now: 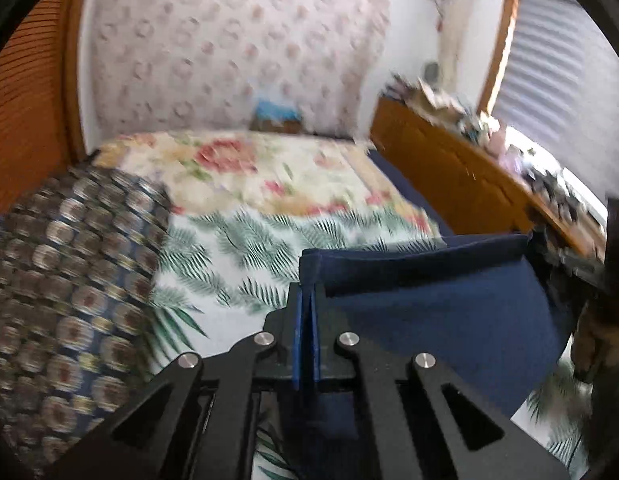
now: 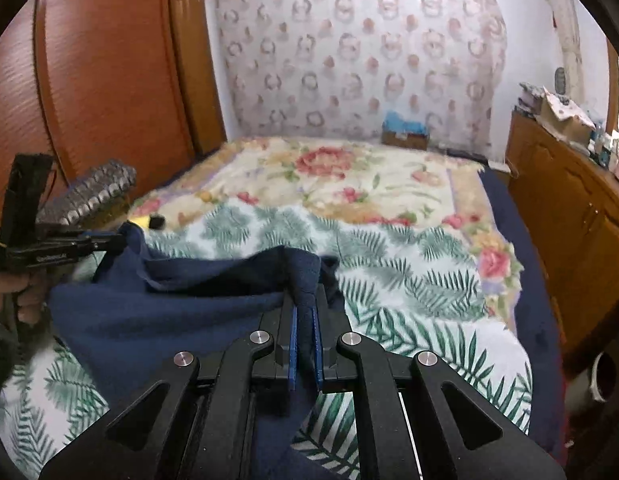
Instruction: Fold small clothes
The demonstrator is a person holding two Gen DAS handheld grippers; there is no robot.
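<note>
My left claw [image 1: 307, 312] is clamped tight on one edge of the navy cloth [image 1: 437, 312]; my right claw [image 2: 305, 312] is pinched shut on another edge of it; the cloth hangs stretched between them just above the fern-print blanket [image 2: 409, 280] on the bed.

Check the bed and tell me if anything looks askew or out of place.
Nothing damaged or spilled. The navy cloth hangs bunched between the left claw and right claw, both shut on it. The dresser top is cluttered.
</note>
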